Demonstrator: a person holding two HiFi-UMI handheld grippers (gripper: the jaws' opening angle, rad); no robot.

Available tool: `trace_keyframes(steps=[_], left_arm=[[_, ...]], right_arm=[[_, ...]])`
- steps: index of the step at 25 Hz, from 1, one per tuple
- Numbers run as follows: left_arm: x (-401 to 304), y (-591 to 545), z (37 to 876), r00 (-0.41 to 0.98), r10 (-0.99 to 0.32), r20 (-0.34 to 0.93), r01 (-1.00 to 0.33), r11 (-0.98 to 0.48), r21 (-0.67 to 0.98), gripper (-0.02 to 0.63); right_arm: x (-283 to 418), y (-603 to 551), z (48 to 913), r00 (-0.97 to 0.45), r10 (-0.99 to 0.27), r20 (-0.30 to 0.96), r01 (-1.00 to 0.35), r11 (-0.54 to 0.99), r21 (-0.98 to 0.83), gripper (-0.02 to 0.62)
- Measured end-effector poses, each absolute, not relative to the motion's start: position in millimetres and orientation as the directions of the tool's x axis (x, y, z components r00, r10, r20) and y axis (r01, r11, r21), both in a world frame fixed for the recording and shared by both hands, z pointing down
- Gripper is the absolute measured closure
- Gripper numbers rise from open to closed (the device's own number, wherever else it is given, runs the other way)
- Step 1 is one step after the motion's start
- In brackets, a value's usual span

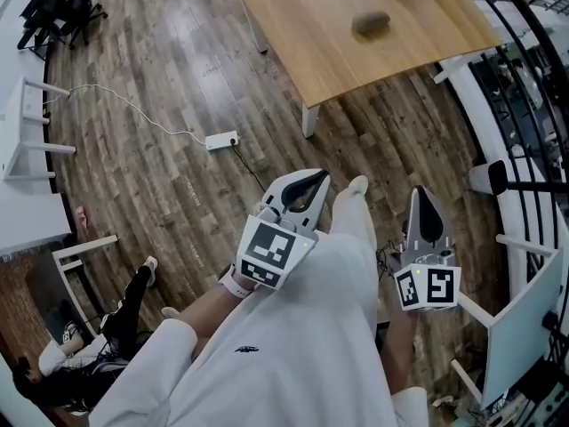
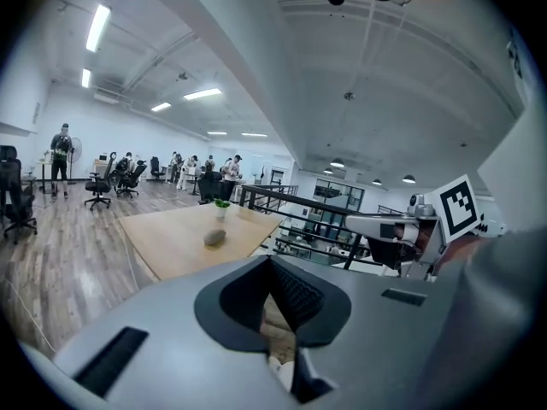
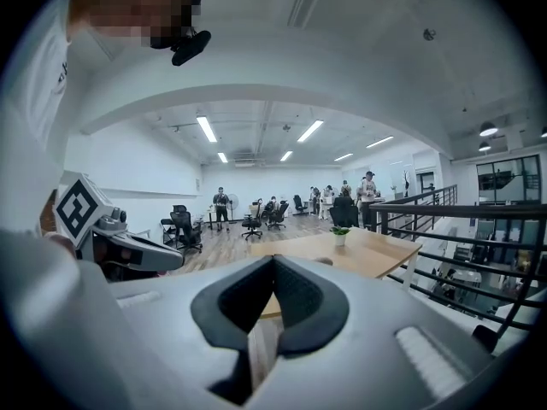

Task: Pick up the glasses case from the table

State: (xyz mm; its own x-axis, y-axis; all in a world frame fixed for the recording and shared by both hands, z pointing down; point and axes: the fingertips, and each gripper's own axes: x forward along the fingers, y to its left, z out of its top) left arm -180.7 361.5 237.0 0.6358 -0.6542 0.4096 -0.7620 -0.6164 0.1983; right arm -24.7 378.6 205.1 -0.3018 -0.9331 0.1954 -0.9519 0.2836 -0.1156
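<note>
1. Socket strip [image 1: 221, 140] with a white cable lies on the wood floor, left of the table [image 1: 302, 34].
2. Left gripper [image 1: 313, 181] hangs in the air well short of the table's near edge, its jaws closed on nothing.
3. Glasses case [image 1: 371, 22], dark and oval, lies on the table toward its right end, untouched.
4. Right gripper [image 1: 425, 194] hangs short of the table too, below its right corner, jaws together and empty.

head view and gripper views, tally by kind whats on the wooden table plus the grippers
glasses case: 1
potted plant: 1
grippers: 2 (left gripper, right gripper)
total: 4
</note>
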Motion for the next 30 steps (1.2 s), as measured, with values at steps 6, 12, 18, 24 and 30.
trace_keyframes(steps=[6,12,18,24,30], left_arm=[[-193,342,244,0.620,-0.666,0.414,-0.779,-0.588,0.218,0.600],[-174,298,244,0.618,-0.668,0.414,-0.779,-0.590,0.211,0.600],[-150,248,246,0.612,-0.665,0.427,-0.783,-0.585,0.211,0.600],[-122,183,255,0.584,-0.674,0.452,-0.802,-0.566,0.193,0.600],[-85,119,251,0.549,-0.692,0.469,-0.826,-0.534,0.179,0.600]], right_arm=[[-37,356,210,-0.320,-0.928,0.192,-0.946,0.301,-0.119,0.586],[-20,315,218,-0.327,-0.925,0.191,-0.943,0.306,-0.135,0.586],[5,262,218,-0.333,-0.926,0.177,-0.939,0.307,-0.155,0.586],[38,196,230,-0.351,-0.917,0.188,-0.929,0.317,-0.188,0.586],[73,125,232,-0.403,-0.895,0.191,-0.907,0.362,-0.216,0.586]])
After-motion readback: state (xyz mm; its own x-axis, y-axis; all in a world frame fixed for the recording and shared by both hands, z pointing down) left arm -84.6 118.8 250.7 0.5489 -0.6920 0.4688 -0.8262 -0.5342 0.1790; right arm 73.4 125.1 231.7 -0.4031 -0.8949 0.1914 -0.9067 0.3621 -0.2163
